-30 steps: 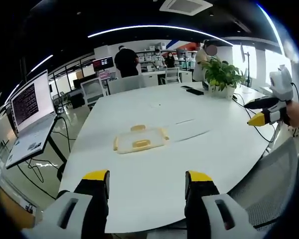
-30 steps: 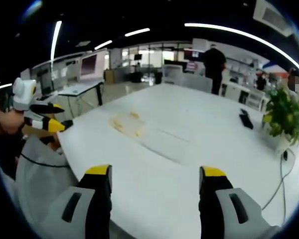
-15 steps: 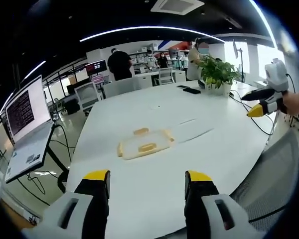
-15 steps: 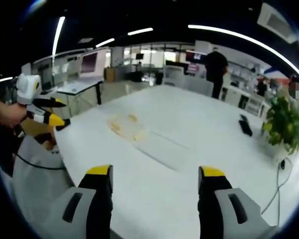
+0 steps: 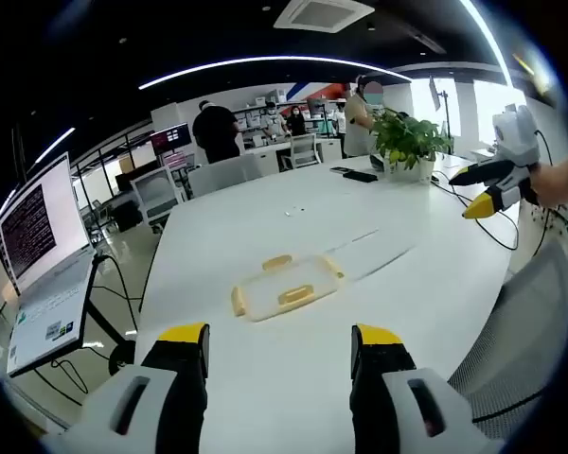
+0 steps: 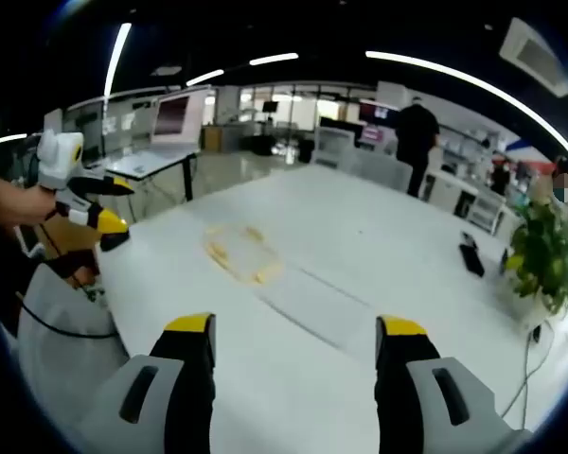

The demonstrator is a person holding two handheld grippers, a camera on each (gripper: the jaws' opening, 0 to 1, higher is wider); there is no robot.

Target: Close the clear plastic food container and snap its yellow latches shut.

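Two fisheye views of one open-plan office, read left to right. Left gripper view: open laptop [image 5: 38,255] with lit screen on a stand at far left; beside it a large white table [image 5: 265,208] with rounded edge; clear plastic food container [image 5: 286,287] lying flat near the table's middle, yellow latches [image 5: 294,295] at its edges, lid state hard to judge at this size; faint clear sheet [image 5: 374,253] just right of it. Left gripper [image 5: 279,339] at bottom, yellow-tipped jaws spread wide, nothing between them, apart from the container. Farther back: empty chairs [image 5: 156,194], person in black [image 5: 214,132] standing, potted plant [image 5: 407,142] on the table's far right corner, dark flat device [image 5: 360,175] near it. Right gripper [image 5: 488,194] at far right edge, held in a hand, off the table, jaws parted slightly and holding nothing.

Right gripper view: left gripper [image 6: 99,213] at far left; container [image 6: 241,253] on the white table [image 6: 379,255], blurred; right gripper [image 6: 293,331] at bottom, jaws wide apart and bare; plant [image 6: 544,255] at right. Ceiling strip lights [image 6: 435,71] overhead.
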